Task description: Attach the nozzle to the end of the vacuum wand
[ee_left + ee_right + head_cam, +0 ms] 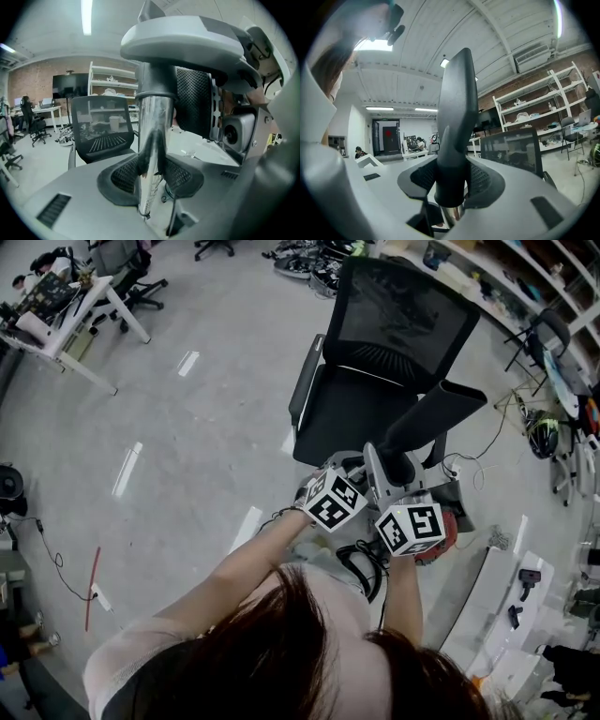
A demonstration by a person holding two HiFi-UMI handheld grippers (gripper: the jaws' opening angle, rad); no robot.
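Dark grey tapered plastic nozzle (457, 108), slant-cut tip, held upright above a black mesh office chair (394, 343). The right gripper (451, 180) is clamped on the nozzle. Shiny chrome metal wand (153, 140) shows just beneath the nozzle collar, with the left gripper (151, 176) clamped on it.

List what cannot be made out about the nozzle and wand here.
- Left gripper view: the wand's top is hidden behind a grey housing.
- Head view: the joint between nozzle and wand is hidden under the marker cubes.
- Right gripper view: the nozzle's base sits between the jaws; whether it is fully seated cannot be told.
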